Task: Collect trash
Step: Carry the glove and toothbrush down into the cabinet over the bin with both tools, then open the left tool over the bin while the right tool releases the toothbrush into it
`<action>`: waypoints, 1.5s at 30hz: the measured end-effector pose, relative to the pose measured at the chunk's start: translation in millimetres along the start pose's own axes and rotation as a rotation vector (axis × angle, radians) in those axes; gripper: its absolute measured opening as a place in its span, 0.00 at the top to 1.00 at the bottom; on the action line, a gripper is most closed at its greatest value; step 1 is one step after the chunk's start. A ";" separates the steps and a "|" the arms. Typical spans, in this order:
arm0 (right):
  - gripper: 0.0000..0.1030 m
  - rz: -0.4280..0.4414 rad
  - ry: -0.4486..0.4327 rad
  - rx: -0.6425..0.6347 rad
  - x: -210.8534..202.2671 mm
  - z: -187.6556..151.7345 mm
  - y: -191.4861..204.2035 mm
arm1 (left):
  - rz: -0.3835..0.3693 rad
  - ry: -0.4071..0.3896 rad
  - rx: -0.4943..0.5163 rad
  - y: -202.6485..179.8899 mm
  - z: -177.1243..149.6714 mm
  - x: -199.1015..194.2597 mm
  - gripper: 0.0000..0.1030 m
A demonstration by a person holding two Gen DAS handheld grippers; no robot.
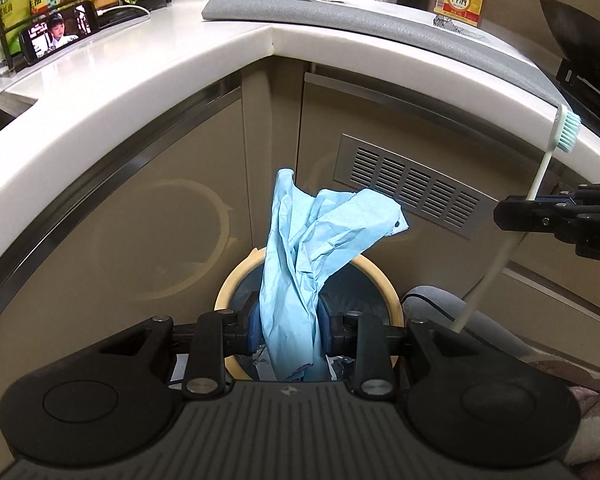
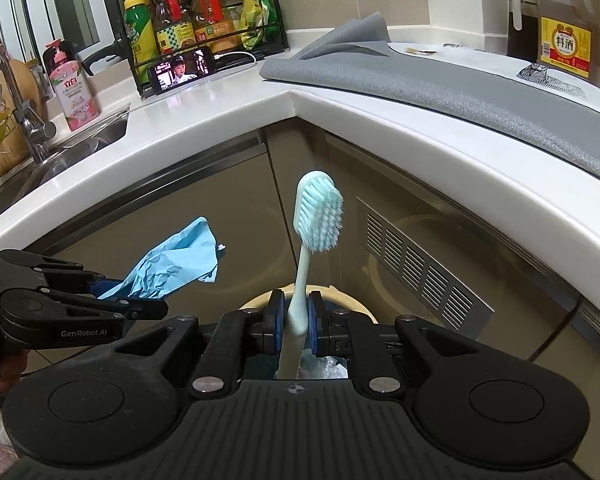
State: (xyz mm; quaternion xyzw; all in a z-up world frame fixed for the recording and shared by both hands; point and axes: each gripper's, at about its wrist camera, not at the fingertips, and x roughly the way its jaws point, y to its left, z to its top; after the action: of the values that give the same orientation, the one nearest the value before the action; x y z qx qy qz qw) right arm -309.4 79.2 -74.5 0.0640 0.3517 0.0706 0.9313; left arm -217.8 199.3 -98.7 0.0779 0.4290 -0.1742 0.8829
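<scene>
Left gripper [image 1: 286,330] jaws clench limp, featherlight blue paper [image 1: 300,240] mid-bunch; right gripper [image 2: 294,326] jaws clamp a stiff, slick toothbrush [image 2: 306,264] mid-handle (both above the bin [image 1: 384,284]).

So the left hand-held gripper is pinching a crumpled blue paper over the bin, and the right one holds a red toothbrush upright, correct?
Nearly. The toothbrush in the right hand-held gripper is pale mint green, not red, as the right wrist view shows. The rest holds: the left hand-held gripper pinches crumpled blue paper over the cream-rimmed round bin.
</scene>
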 end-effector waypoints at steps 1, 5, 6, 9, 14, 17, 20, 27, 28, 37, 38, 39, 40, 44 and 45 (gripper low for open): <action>0.87 0.000 0.002 -0.001 0.7 0.5 0.1 | 0.000 0.001 0.001 0.1 -0.1 0.0 0.69; 0.87 -0.002 0.017 -0.006 4.9 1.7 0.7 | 0.003 0.001 0.011 -1.4 1.4 2.2 0.69; 0.87 -0.002 0.022 -0.008 6.2 2.2 1.2 | 0.002 0.001 0.015 -2.1 1.2 3.1 0.69; 0.87 -0.005 0.030 -0.015 10.5 2.3 2.1 | -0.005 0.002 0.018 -3.2 3.8 7.5 0.69; 0.87 -0.012 0.038 -0.016 20.1 4.7 1.3 | -0.021 0.016 0.004 -1.8 10.6 18.3 0.69; 0.87 -0.011 0.049 -0.010 26.7 5.4 -0.3 | -0.028 0.029 -0.004 -1.6 13.4 25.2 0.69; 0.87 -0.008 0.066 -0.008 35.2 6.1 -0.9 | -0.037 0.049 -0.006 -3.9 14.6 33.5 0.69; 0.87 -0.007 0.100 -0.016 55.5 7.2 -1.6 | -0.040 0.100 -0.003 -7.4 15.7 56.5 0.69; 0.87 -0.007 0.106 -0.016 58.1 7.2 -1.7 | -0.040 0.106 -0.004 -7.7 15.6 59.7 0.69; 0.87 -0.012 0.169 -0.016 87.7 8.5 -2.0 | -0.023 0.166 -0.009 -8.6 13.9 89.3 0.68; 0.87 -0.012 0.177 -0.015 92.0 8.0 -1.5 | -0.020 0.171 -0.003 -9.3 12.7 92.6 0.69; 0.87 -0.012 0.184 -0.015 95.7 7.7 -1.5 | -0.016 0.178 0.000 -9.1 12.2 95.3 0.69; 0.87 -0.012 0.191 -0.017 99.2 7.1 -1.5 | -0.015 0.187 0.000 -9.0 11.5 98.6 0.68; 0.87 -0.015 0.220 -0.022 115.5 5.1 -2.4 | -0.012 0.224 -0.003 -7.1 8.3 113.6 0.68; 0.87 -0.015 0.230 -0.021 120.3 4.5 -2.7 | -0.009 0.232 -0.001 -6.5 7.6 117.0 0.69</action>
State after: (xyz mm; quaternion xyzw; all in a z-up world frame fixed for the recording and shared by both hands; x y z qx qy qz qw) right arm -216.9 97.5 -149.3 0.0432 0.4558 0.0741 0.8859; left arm -147.8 162.9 -185.7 0.0950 0.5285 -0.1677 0.8267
